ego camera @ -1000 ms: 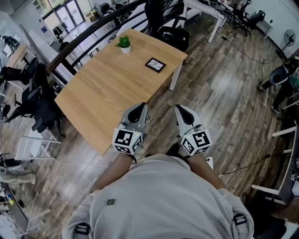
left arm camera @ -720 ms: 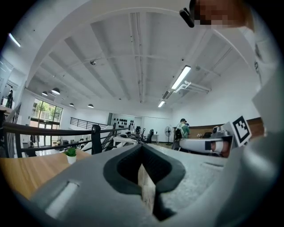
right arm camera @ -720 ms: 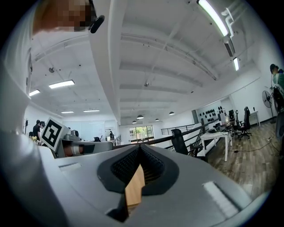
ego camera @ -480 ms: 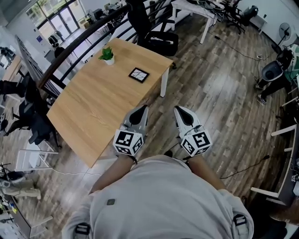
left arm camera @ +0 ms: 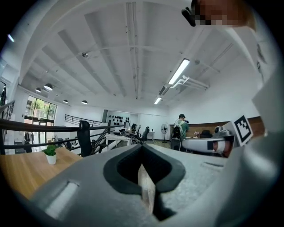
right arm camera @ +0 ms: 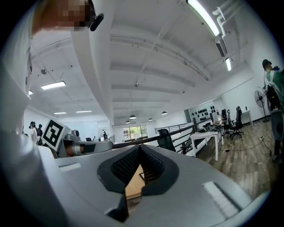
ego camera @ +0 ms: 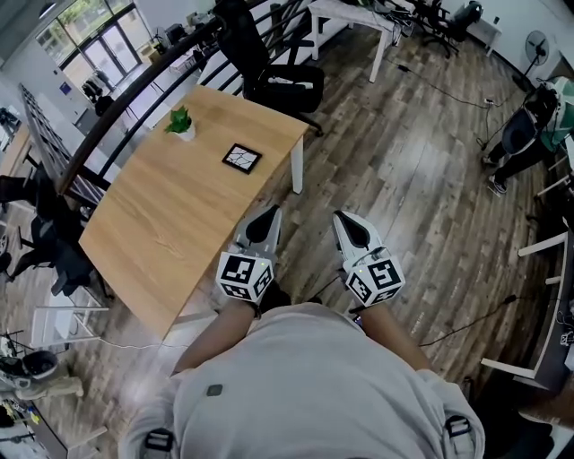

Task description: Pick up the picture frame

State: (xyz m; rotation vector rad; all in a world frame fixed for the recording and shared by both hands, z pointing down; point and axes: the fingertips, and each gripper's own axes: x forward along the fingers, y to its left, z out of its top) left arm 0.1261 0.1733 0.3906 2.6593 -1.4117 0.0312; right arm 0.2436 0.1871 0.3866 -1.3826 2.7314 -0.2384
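The picture frame (ego camera: 242, 159), small, square and dark-edged, lies flat near the right end of a light wooden table (ego camera: 170, 233). Both grippers are held side by side in front of the person's chest, over the wooden floor to the right of the table and well short of the frame. My left gripper (ego camera: 266, 217) is shut with nothing in it, and its jaws meet in the left gripper view (left arm camera: 145, 188). My right gripper (ego camera: 346, 220) is also shut and empty. The right gripper view shows a strip of table through the notch between its jaws (right arm camera: 133, 186).
A small potted plant (ego camera: 182, 123) stands on the table beyond the frame and shows again (left arm camera: 50, 154). A black office chair (ego camera: 269, 76) sits at the table's far end by a dark railing (ego camera: 134, 85). A person (ego camera: 525, 134) stands at the far right. White desks (ego camera: 354, 18) line the back.
The table and frame have slid left and lower in the head view as the person walks forward. Both grippers keep the same shut, side-by-side pose.
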